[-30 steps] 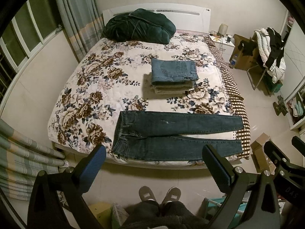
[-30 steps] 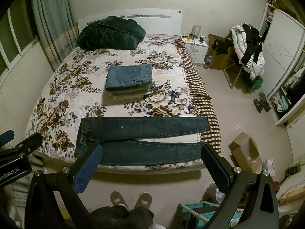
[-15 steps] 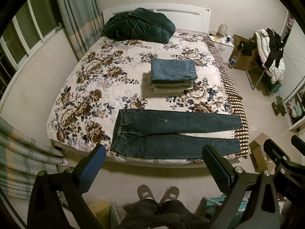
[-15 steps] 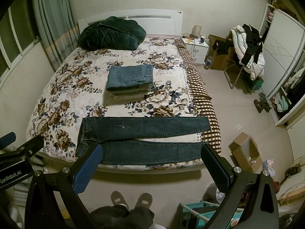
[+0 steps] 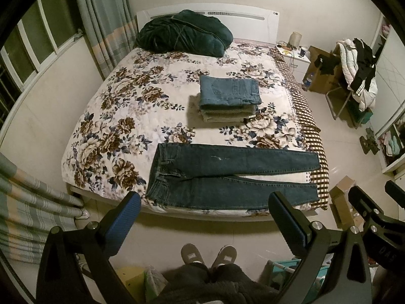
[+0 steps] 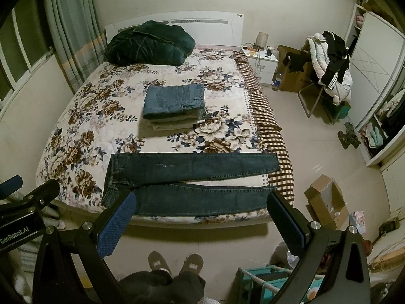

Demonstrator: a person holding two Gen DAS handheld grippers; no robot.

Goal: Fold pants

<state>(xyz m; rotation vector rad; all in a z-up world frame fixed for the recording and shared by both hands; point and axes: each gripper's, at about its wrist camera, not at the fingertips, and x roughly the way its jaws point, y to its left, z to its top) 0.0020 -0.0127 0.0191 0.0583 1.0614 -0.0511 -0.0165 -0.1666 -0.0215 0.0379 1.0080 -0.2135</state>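
Where bed (image 5: pixel 96 131) bears jeans (image 5: pixel 227 174)

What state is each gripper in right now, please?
Left gripper: open, holding nothing, short of the dark jeans.
Right gripper: open, holding nothing.

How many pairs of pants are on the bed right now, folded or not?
3, as far as I can tell: dark jeans spread flat along the bed's near edge, and a folded stack mid-bed with blue jeans on top of a beige pair. The stack may hide more.
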